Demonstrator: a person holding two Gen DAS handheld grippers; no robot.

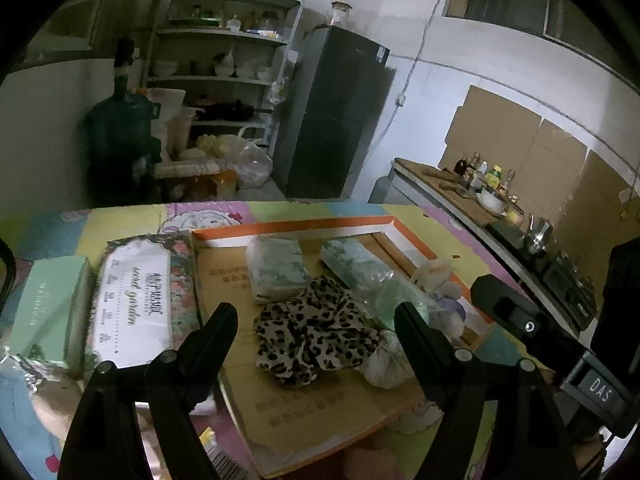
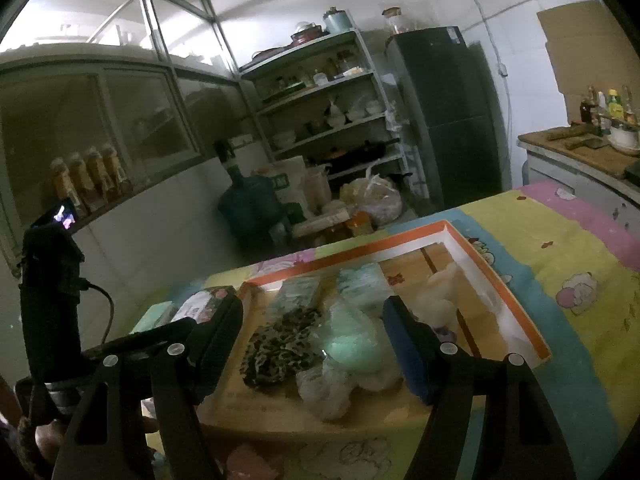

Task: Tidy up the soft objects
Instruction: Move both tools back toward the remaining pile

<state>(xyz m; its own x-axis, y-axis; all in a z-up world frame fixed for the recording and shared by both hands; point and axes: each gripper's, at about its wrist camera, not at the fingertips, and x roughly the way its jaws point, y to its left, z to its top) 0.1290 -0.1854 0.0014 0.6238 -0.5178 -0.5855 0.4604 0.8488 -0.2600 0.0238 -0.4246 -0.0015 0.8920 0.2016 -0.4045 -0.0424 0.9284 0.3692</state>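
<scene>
Tissue packs (image 1: 134, 304) are lying left of the orange-rimmed box (image 1: 296, 226), leopard-print cloth (image 1: 316, 336) and bagged green bundle (image 2: 352, 344) are sitting inside it, while left gripper (image 1: 316, 340) and right gripper (image 2: 316, 340) are hovering wide, holding nothing.

Soft items crowd the orange-rimmed tray (image 1: 224, 236); tissue packs (image 1: 136, 300) block its left; near cardboard lies bare

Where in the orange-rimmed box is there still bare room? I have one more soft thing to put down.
The near part of the box floor, in front of the leopard-print cloth, is bare. So is the strip between the box's left wall and the tissue pack. The middle and right side are crowded: the cloth, the plastic bag and the white plush lie close together.
</scene>
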